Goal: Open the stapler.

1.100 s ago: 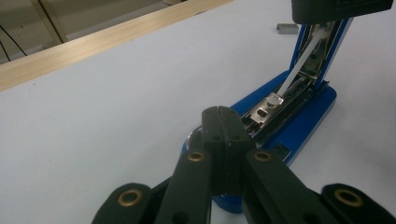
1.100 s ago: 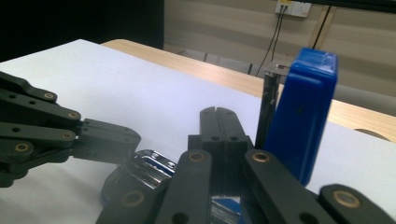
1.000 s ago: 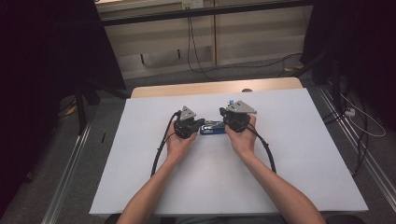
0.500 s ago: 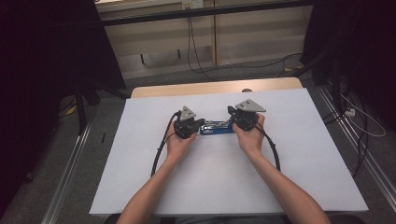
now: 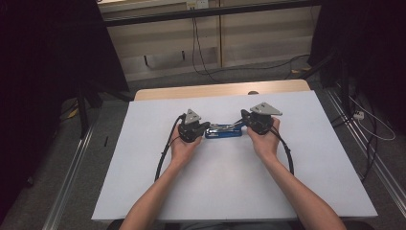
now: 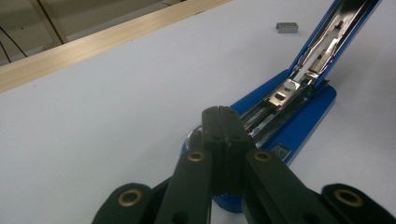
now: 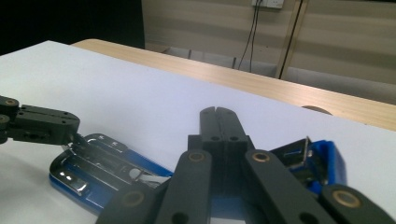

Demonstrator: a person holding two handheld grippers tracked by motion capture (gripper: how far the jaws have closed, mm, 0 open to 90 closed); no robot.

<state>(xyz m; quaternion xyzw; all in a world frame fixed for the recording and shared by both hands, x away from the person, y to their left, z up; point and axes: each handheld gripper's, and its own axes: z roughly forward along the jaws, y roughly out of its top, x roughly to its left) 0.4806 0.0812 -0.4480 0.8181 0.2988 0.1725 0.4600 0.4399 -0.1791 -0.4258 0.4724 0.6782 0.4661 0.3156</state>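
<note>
**A recording lab, by the look of it**

A white-topped wooden counter (image 5: 225,187) stands boxed in by black curtains (image 5: 52,52) on both sides. Metal floor rails (image 5: 72,177) run along either side of it, loose black cables (image 5: 201,52) trail over the grey floor, and a wall socket (image 7: 267,3) sits on pale panelling, probably a purpose-built test bay.

The right tool (image 5: 242,120) has shifted rightward across the worktop (image 5: 230,191), away from the left tool (image 5: 207,127), widening the gap between the two. The blue stapler (image 5: 223,132) has opened out with it: more of its length now shows between the tools (its top arm stands raised in the left gripper view), and the metal channel lies exposed.
</note>
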